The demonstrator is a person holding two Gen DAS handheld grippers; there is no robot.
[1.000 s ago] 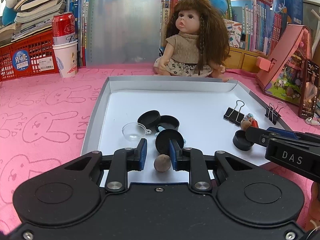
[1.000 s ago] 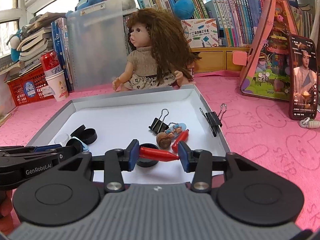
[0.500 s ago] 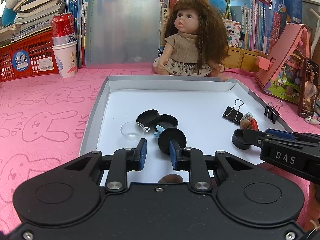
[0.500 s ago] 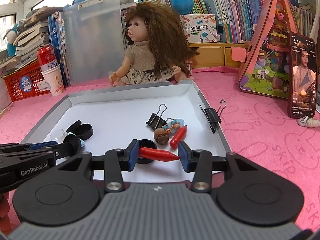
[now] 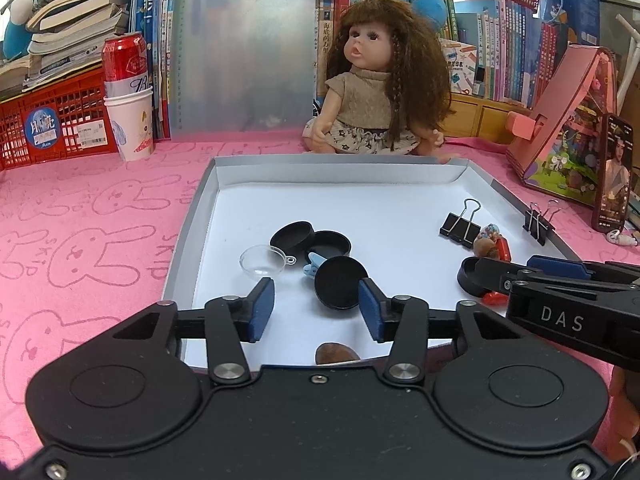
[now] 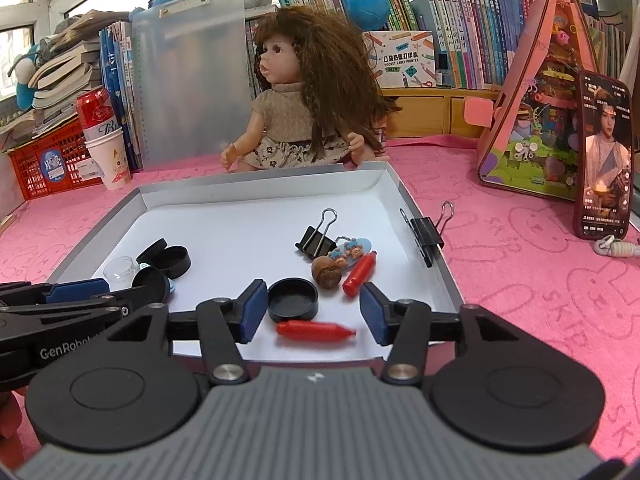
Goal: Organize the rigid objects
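Both tools released: red crayon [image 6: 316, 331] laid beside its twin at one o'clock; brown nut [image 5: 336, 354], possibly, dropped in tray [image 5: 188, 240].

The smooth brown rounded nut [image 5: 335, 354] is half hidden behind the left gripper's body (only its top shows). The small pale-blue plastic clip [image 5: 311, 263] lies mostly covered by a round black plastic lid [image 5: 341, 283].

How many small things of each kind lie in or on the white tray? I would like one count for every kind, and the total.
Black round caps: 4
Binder clips: 2
Red crayons: 2
Brown nuts: 2
Clear dome: 1
Light blue peg: 1
Bear hair clip: 1
Total: 13
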